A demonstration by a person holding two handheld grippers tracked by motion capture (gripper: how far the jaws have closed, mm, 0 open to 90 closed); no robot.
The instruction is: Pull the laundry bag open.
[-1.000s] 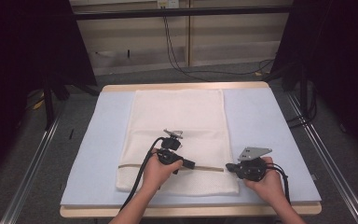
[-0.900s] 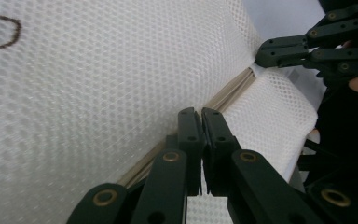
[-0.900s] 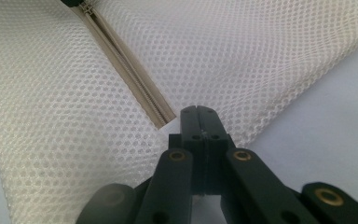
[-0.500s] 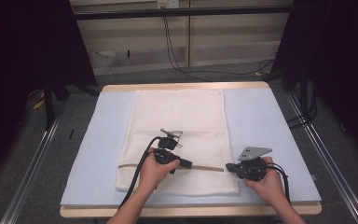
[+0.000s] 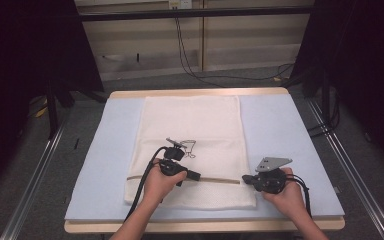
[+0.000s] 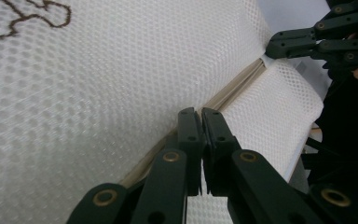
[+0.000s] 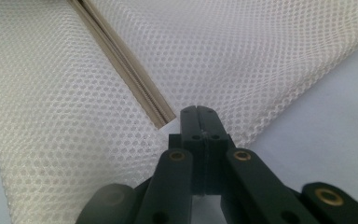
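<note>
white mesh bag [image 5: 195,135], beige zip [image 7: 126,70]

The mesh bag [image 5: 192,145] is cream open-weave cloth, matt, with a beige woven zipper tape [image 7: 126,70]. Each gripper [image 6: 200,116] looks like matt black plastic with brass-coloured rivets. A pale blue matt pad [image 5: 275,125] covers the wood-edged table [image 5: 200,226].

left gripper [image 5: 196,175]: jaws closed, pointing right | right gripper [image 5: 245,178]: jaws closed, pointing left | both hand-held, low
</note>
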